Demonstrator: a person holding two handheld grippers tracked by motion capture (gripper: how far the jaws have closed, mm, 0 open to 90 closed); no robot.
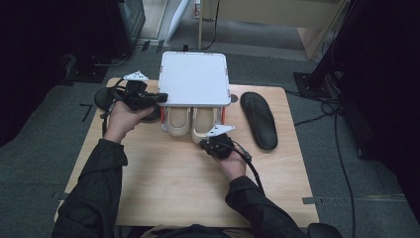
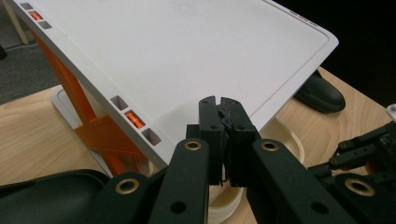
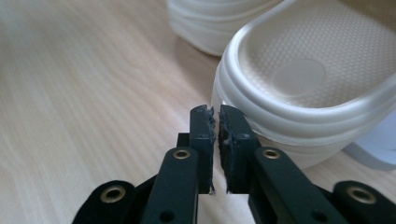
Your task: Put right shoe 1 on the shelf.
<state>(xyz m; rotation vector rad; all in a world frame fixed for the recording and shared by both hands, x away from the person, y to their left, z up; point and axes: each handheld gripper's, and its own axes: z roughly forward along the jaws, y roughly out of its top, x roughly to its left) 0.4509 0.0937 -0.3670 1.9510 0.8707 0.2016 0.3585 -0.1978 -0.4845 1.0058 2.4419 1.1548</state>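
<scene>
A: Two to handle, probably: left beige slipper (image 1: 177, 121) and right beige slipper (image 1: 204, 124), side by side at 12 o'clock on the table (image 1: 163, 188). Toes tucked under the white rack (image 1: 194, 77), heels poking out toward 6 o'clock.

B: And the tools?

A: Right gripper (image 3: 217, 114) just beside the right slipper's heel, jaws drawn together with nothing between. Left gripper (image 2: 218, 105) at the rack's 9 o'clock edge, jaws likewise pressed together, empty.

B: Feel of the slippers?

A: Likely light moulded foam: thick ribbed sole, dimpled footbed, soft enough to give under a pinch. Not fragile. Smooth sides, so perhaps a little slippery.

B: Where to grip?

A: Raised heel rim, one jaw inside the footbed and one outside. Needs opening first. Then a straight pull toward 6 o'clock, kept low to miss the rack.

B: Anything else about?

A: One black slipper (image 1: 258, 119) at 2 o'clock, another black slipper (image 1: 101, 96) at 10 o'clock beneath the left hand (image 1: 124, 116).
</scene>
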